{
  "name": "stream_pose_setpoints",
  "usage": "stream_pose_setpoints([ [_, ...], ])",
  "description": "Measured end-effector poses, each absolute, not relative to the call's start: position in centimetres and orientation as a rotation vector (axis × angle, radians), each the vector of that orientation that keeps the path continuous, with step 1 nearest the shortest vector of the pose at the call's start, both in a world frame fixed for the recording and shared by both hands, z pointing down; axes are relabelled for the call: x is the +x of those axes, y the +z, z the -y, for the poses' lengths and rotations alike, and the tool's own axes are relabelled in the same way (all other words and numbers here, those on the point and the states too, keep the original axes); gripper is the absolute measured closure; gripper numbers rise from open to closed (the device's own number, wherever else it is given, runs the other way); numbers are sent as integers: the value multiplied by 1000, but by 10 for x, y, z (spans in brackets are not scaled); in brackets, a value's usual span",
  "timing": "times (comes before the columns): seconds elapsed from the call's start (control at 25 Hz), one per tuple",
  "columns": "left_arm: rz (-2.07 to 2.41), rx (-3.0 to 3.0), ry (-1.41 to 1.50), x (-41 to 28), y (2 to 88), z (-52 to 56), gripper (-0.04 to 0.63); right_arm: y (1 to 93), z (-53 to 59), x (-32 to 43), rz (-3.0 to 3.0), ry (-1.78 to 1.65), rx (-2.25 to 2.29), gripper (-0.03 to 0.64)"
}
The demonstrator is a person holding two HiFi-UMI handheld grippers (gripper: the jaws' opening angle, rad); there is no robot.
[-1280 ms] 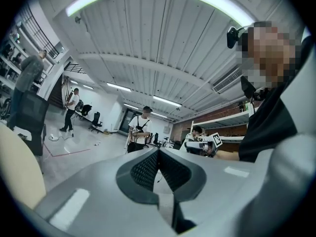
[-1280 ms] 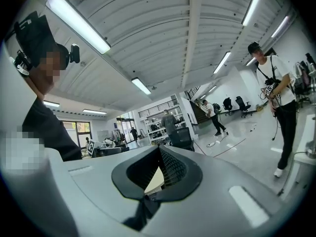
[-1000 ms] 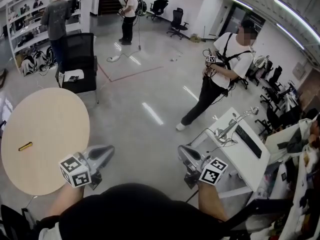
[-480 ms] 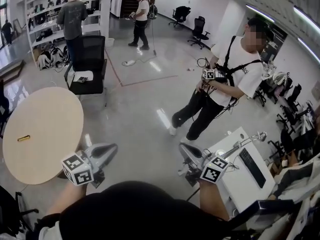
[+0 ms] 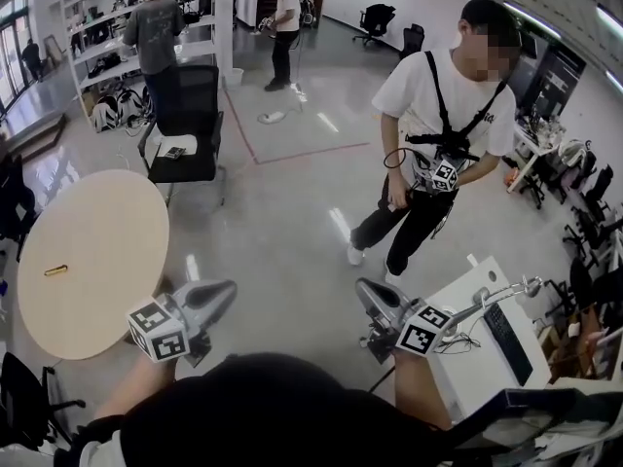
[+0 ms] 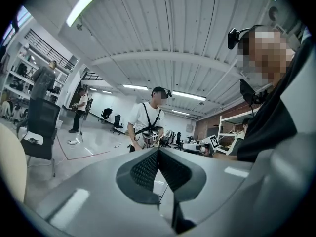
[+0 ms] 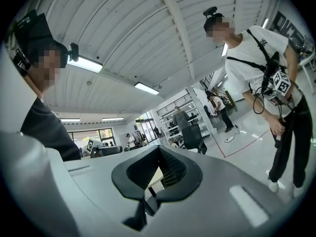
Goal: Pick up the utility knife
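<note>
Yellow utility knife (image 5: pixel 55 270) lies near the left edge of the round table (image 5: pixel 107 232). Off its right edge, left gripper (image 5: pixel 226 292) and right gripper (image 5: pixel 362 290) both have jaws pressed together, empty.

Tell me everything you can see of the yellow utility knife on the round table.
The utility knife shows only in the head view. It is a small, slim yellow bar lying flat on the round beige table, near the table's left edge, with its long axis roughly left to right. Only the tabletop touches it, and nothing else lies on the table. It is too small to tell whether the blade is out.
</note>
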State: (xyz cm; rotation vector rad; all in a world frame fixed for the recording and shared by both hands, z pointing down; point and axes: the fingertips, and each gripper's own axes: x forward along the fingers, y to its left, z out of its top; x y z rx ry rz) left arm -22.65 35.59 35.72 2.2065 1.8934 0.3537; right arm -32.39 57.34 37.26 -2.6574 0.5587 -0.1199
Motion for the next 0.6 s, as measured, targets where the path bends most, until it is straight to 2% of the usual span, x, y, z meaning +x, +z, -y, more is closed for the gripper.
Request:
stream_pose_setpoints([
  [0.24, -1918, 2150, 352, -178, 364, -363, 595, 370, -577, -280, -513, -155, -2692, 603],
  [0.6, -1989, 2065, 271, -46, 343, -357, 595, 332, -568, -170, -413, -112, -2780, 603],
])
